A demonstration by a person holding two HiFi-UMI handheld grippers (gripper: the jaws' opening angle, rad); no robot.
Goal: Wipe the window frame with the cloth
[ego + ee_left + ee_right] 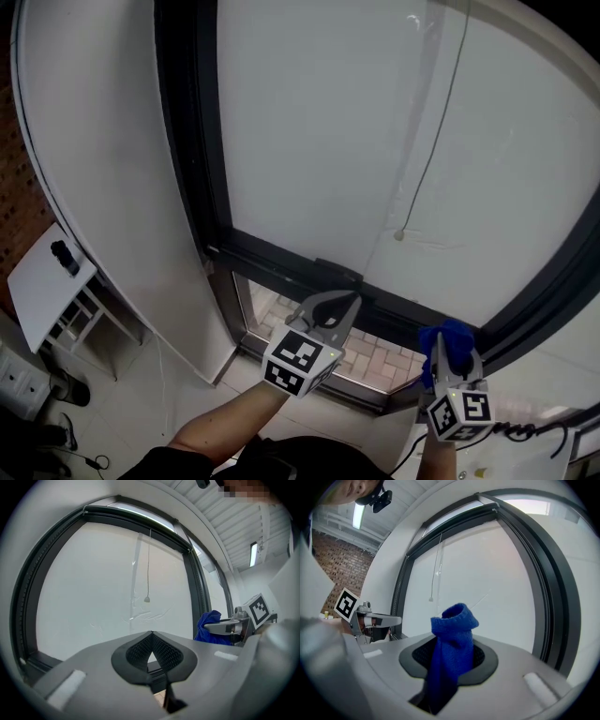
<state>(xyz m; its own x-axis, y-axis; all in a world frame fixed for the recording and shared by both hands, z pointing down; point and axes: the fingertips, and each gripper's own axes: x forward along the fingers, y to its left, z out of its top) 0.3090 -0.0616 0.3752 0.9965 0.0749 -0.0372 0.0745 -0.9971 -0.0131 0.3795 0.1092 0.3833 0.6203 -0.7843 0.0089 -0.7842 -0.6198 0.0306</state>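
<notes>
Cloth [452,648] pinched in right hand-held gripper [451,367], lower end hidden; left hand-held gripper [151,641] closed, empty

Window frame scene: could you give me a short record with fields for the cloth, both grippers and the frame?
cloth: blue, knitted, standing up between the jaws
right gripper: shut on the cloth
left gripper: shut, nothing in it
window frame: dark; the cloth is near its bottom rail, contact cannot be told
cord: hangs in front of the pane
</notes>
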